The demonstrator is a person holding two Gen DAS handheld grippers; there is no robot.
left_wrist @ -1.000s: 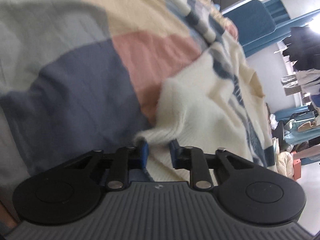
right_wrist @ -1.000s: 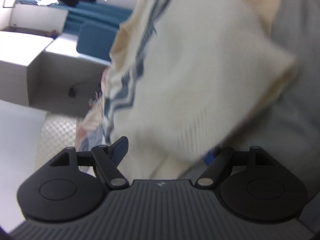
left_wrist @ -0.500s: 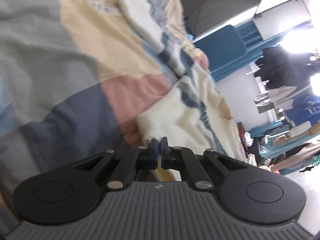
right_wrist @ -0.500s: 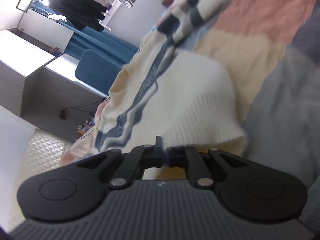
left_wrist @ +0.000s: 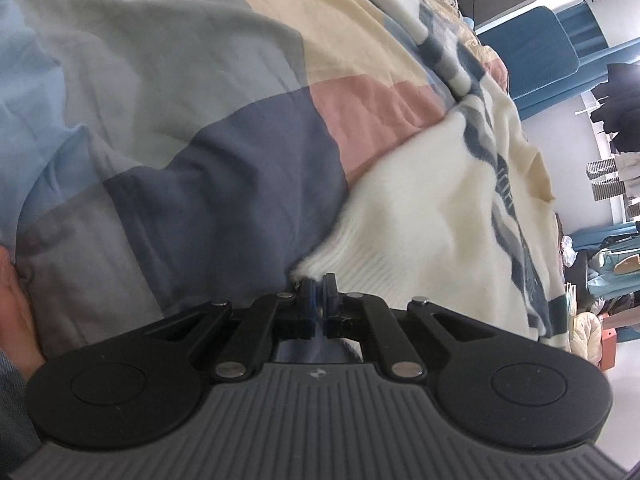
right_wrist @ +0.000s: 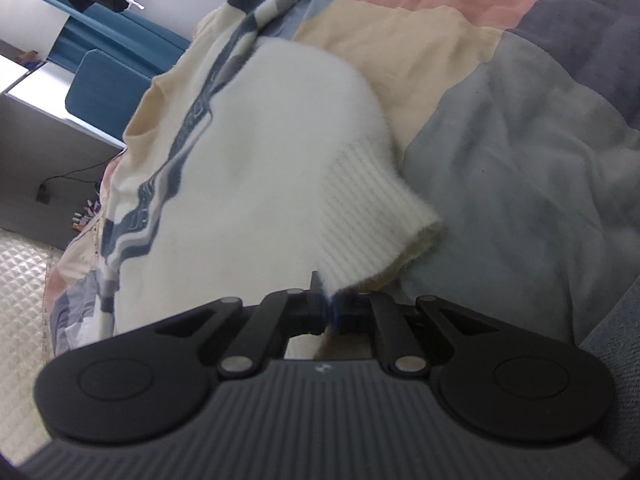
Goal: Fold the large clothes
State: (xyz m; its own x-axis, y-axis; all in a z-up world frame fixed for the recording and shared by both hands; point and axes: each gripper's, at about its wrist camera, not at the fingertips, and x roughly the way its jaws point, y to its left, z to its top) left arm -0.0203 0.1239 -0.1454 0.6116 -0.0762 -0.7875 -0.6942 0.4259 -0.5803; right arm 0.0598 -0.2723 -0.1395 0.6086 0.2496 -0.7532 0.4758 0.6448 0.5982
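A cream knitted sweater (left_wrist: 432,216) with dark blue stripes lies on a patchwork bedspread (left_wrist: 224,168). My left gripper (left_wrist: 319,288) is shut on the ribbed hem at the sweater's near corner. In the right wrist view the same sweater (right_wrist: 248,152) stretches away, and my right gripper (right_wrist: 328,306) is shut on the ribbed hem (right_wrist: 368,220) at its other near corner. The cloth rises slightly from both grips.
The bedspread (right_wrist: 540,152) has grey, navy, pink and cream blocks. A blue chair (right_wrist: 108,88) and a white desk stand beyond the bed. Hanging clothes (left_wrist: 618,80) and clutter fill the far right. A hand (left_wrist: 16,296) shows at the left edge.
Both grippers were open around the hem corners a second ago and have closed on them. The left gripper has since moved, with the sweater corner held in it.
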